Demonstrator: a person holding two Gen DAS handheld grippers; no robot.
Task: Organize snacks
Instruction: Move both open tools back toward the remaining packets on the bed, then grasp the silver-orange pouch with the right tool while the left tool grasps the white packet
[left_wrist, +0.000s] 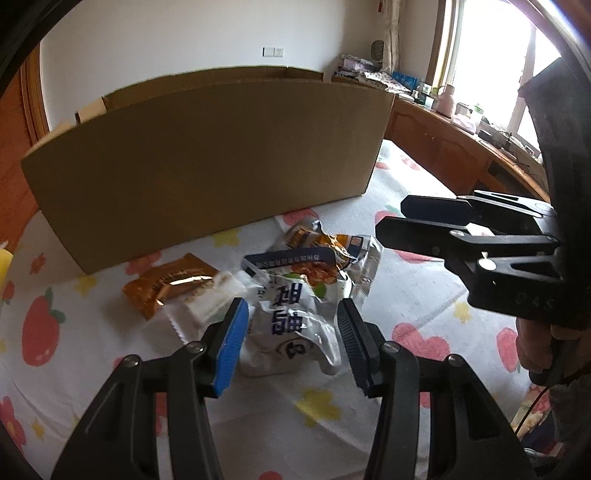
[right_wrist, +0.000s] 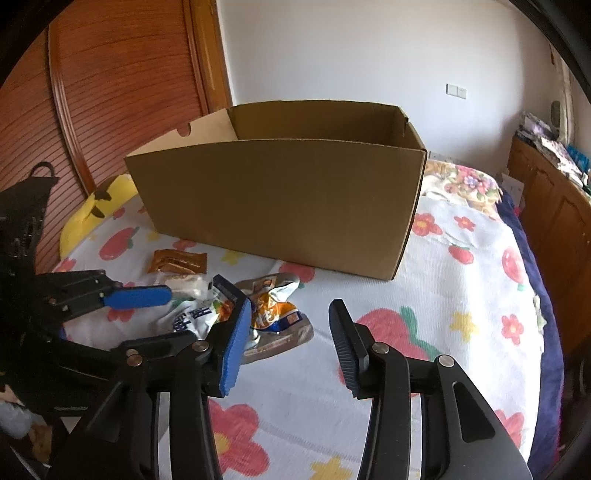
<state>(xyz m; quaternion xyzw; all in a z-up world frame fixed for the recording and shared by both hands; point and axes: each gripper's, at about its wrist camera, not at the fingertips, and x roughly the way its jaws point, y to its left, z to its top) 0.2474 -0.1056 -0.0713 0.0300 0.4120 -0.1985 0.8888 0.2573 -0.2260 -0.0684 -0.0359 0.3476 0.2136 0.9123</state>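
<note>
Two grippers: we see both with fingers apart, clamping nothing
Left gripper (left_wrist: 291, 332): we find it low over the white snack bag (left_wrist: 291, 314), fingers either side of it
Right gripper (right_wrist: 288, 343): held above the bedsheet (right_wrist: 461, 295), right of the snacks
Orange snack bag (right_wrist: 273, 310): crumpled, touching the white one
Brown packet (left_wrist: 170, 284): left, near the cardboard box (right_wrist: 280, 206)
Box: open-topped, beyond the snacks

On the bed (right_wrist: 461, 280), the cardboard box (right_wrist: 280, 206) stands at the back with the snack packets (right_wrist: 229, 306) heaped just in front of it. A plush pillow (right_wrist: 92, 210) lies left of the box, and a wooden cabinet (right_wrist: 546, 192) runs along the bed's right side.
</note>
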